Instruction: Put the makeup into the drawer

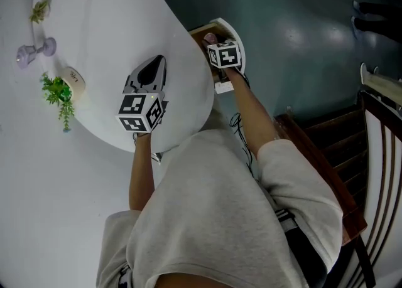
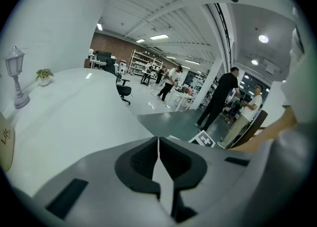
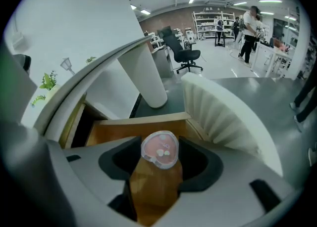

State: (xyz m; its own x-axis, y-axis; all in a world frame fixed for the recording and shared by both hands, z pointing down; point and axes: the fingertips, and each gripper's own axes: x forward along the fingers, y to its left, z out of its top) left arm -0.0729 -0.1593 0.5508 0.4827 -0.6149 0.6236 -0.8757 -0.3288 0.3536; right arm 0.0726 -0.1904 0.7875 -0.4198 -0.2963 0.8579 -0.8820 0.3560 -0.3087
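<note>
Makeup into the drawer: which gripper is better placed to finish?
Right. The right gripper holds the makeup at the open drawer. The left gripper is shut and empty over the table, away from the drawer.

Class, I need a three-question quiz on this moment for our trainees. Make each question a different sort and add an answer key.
1. True or false: the left gripper has its fingers closed with nothing between them.
2. What does the right gripper hold? A) a round pink makeup compact B) a lipstick C) a brush
3. Fill in: the compact hangs over the open wooden ______.

Key: 1 true; 2 A; 3 drawer.
</note>
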